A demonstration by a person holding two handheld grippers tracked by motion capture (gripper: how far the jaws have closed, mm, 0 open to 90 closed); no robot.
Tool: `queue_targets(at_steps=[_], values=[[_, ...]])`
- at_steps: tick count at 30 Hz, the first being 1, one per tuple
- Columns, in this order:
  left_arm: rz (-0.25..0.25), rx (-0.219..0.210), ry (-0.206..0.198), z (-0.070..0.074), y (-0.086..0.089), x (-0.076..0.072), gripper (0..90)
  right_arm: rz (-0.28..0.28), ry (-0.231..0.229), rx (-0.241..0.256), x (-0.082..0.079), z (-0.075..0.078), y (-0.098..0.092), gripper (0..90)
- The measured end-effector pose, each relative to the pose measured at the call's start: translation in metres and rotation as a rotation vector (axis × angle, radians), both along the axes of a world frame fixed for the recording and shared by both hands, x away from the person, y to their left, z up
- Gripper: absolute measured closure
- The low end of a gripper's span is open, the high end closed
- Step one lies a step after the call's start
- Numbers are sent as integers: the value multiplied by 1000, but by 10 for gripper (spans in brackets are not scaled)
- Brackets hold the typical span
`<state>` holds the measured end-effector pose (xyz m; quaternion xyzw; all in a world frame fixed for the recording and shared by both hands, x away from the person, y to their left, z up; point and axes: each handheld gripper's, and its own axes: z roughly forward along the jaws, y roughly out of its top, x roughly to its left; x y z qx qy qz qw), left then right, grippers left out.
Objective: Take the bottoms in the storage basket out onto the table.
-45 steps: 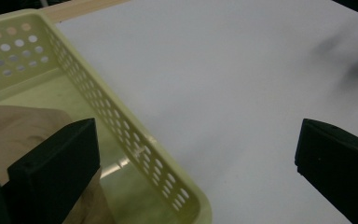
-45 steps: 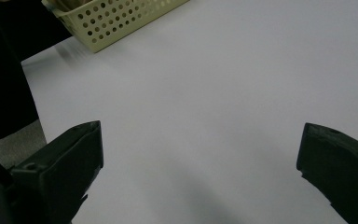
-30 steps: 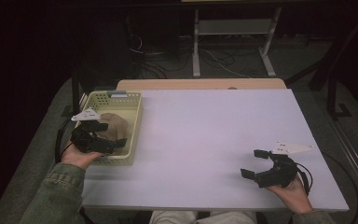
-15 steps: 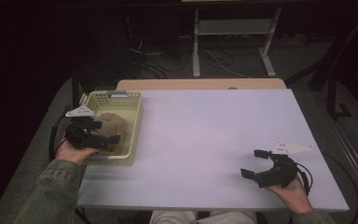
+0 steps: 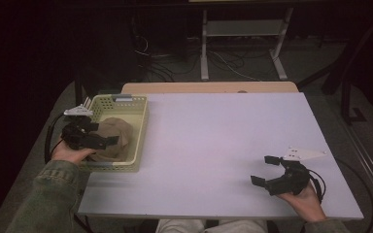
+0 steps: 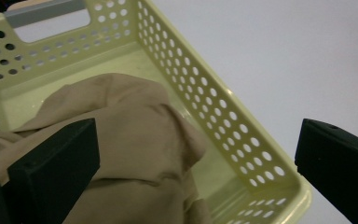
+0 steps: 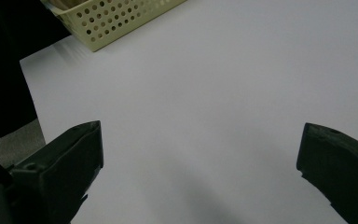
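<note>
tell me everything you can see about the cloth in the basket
The tan, soft-looking crumpled cloth lies bunched in folds inside the pale yellow perforated plastic basket, covering much of its floor, with the far end bare. The basket stands at the white table's left edge. The left tongs hang open just above the cloth; whether they touch it is unclear.
</note>
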<state>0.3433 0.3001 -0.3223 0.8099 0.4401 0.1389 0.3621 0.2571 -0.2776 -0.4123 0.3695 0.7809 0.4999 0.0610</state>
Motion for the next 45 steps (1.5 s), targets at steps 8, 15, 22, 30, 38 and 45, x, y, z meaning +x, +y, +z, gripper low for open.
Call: queue_targets(at_steps=[8,15,22,30,38,45], values=[[33,8,15,0,10,10,0,0,2,-1,1,0,0,2],[43,16,45,-8,14,20,0,2,3,-3,1,0,0,2],[51,46,64,-11,18,26,0,-3,1,1,2,0,0,2],[54,74,100,-20,19,32,0,-2,9,1,1,-1,1,2],[55,109,138,-30,17,40,0,-1,9,4,2,-2,2,2],[59,133,163,-35,15,46,0,0,5,10,2,-2,1,2]])
